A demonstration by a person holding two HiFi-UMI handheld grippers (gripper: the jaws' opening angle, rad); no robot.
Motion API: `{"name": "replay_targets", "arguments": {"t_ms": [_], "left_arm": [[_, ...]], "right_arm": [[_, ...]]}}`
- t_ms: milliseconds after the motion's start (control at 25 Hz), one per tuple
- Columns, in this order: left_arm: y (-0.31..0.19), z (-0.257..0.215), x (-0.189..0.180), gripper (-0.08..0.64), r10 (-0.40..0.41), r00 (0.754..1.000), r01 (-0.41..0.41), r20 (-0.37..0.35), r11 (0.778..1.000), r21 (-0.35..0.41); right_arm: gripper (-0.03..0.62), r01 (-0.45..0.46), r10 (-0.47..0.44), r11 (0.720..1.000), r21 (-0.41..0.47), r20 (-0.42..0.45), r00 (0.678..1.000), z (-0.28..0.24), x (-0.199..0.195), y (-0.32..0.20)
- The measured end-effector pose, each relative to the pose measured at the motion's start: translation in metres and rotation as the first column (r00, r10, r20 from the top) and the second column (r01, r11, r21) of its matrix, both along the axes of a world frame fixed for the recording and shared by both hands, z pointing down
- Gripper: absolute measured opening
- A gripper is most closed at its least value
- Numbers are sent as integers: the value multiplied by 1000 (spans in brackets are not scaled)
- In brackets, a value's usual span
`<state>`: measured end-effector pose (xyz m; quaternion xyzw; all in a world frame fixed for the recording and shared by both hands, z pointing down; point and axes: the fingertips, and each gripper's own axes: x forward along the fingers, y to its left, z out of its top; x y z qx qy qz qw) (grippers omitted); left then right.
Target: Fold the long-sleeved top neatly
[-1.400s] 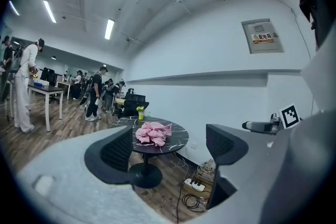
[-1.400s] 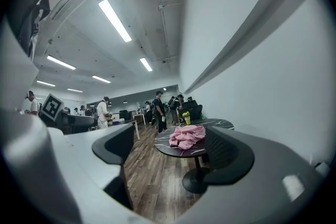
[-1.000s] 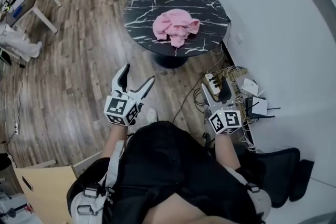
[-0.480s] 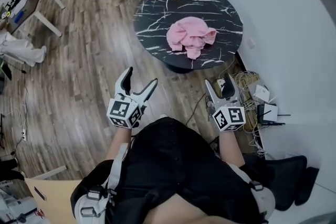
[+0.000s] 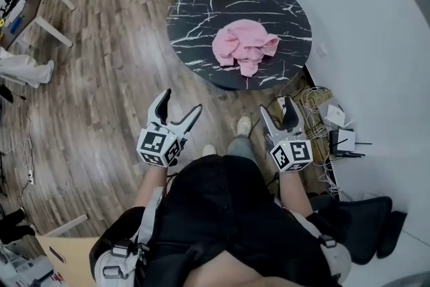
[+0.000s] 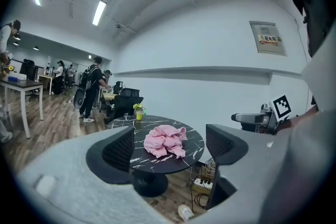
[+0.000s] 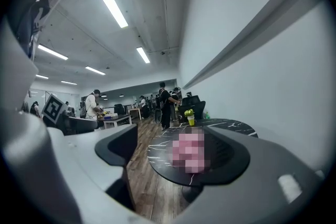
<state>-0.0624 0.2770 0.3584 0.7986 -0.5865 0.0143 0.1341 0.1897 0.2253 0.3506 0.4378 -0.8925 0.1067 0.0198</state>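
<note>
Held short of the table (image 5: 195, 23), well apart from it: left gripper (image 5: 179, 102) and right gripper (image 5: 276, 107), both spread wide and empty, with the right's jaws just narrowed a touch. Crumpled in a heap near the table's middle: the pink top (image 5: 243, 44). Probably light, limp, quick to bunch; best pinched at a shoulder seam or hem edge and spread flat first.

I hold both grippers out ahead of my torso, forearms roughly parallel, pointing almost level toward the round table (image 5: 201, 17) and well short of it. My left gripper (image 5: 179, 101) lines up with the table's left edge, jaws spread wide and empty. My right gripper (image 5: 276, 106) lines up with its right edge, jaws apart, just eased inward slightly, nothing between them.
</note>
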Motion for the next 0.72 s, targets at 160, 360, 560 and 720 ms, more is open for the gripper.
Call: {"name": "replay_targets", "arguments": {"t_ms": [160,360,560,720], "left_arm": [[-14,8,4,436,-2,1000,1,-4,1000,-21],[-53,8,4,434,-25,1000,25,1,1000,-16],[-105,6,18,419,11,999,-10,30,1000,-15],[-140,23,33,396,67,997,-64,47,996,-61]], "right_arm": [[371,9,-8,999,-34,2,1000,12,7,-17],[370,56,-56,998,3,-18,998,6,2,-69],[354,74,-74,997,4,-19,997,0,5,-120],[341,57,-57,998,5,-42,998,8,12,-153]]}}
